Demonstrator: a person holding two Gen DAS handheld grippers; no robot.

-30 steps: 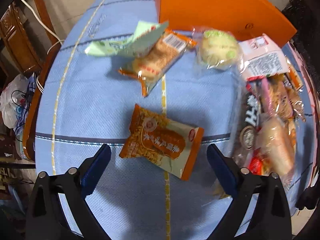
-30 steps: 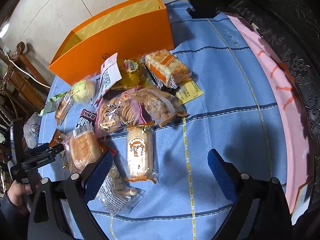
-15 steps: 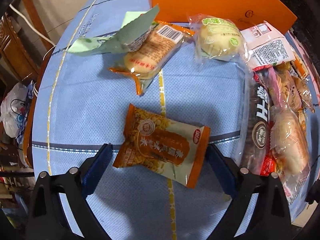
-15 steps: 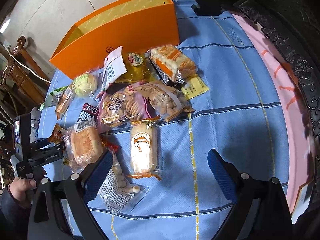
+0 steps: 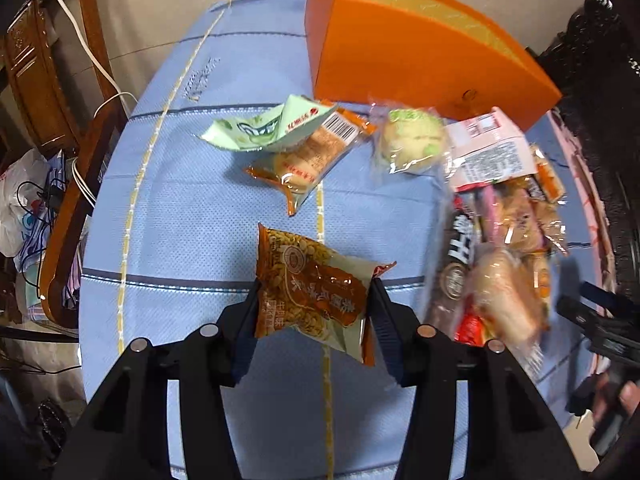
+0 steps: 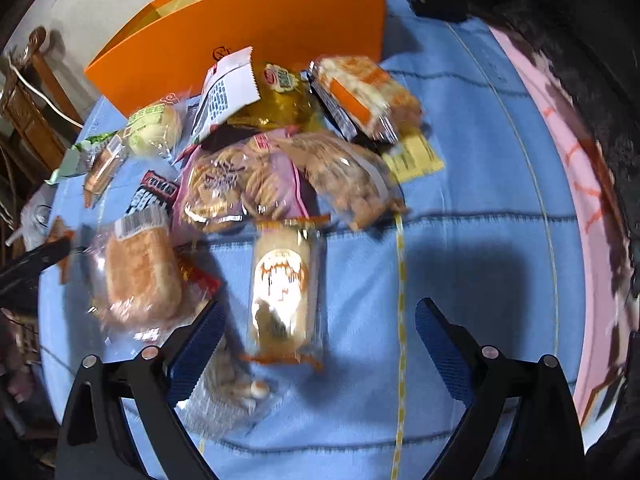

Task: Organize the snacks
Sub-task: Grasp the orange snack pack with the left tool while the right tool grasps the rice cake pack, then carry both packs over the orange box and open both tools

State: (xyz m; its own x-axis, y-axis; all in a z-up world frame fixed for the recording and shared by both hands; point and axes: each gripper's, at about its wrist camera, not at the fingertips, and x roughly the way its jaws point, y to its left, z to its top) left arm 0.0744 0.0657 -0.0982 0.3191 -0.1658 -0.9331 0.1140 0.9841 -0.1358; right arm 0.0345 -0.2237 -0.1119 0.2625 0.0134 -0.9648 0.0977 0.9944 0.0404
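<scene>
An orange peanut snack packet is crumpled between the pads of my left gripper and hangs just above the blue tablecloth. The jaws are closing on it. My right gripper is open over a long cream-and-orange bread packet that lies flat between its fingers, untouched. The open orange box stands at the back of the table, also the orange box in the right wrist view.
A heap of packets lies in front of the box, with a wrapped bun at its left. A green wrapper and a rice cracker packet lie apart. A wooden chair stands left; pink cloth edges the right.
My left gripper's jaws have come together on the orange packet and lifted it off the cloth. My right gripper has sunk lower over the long bread packet, still open.
</scene>
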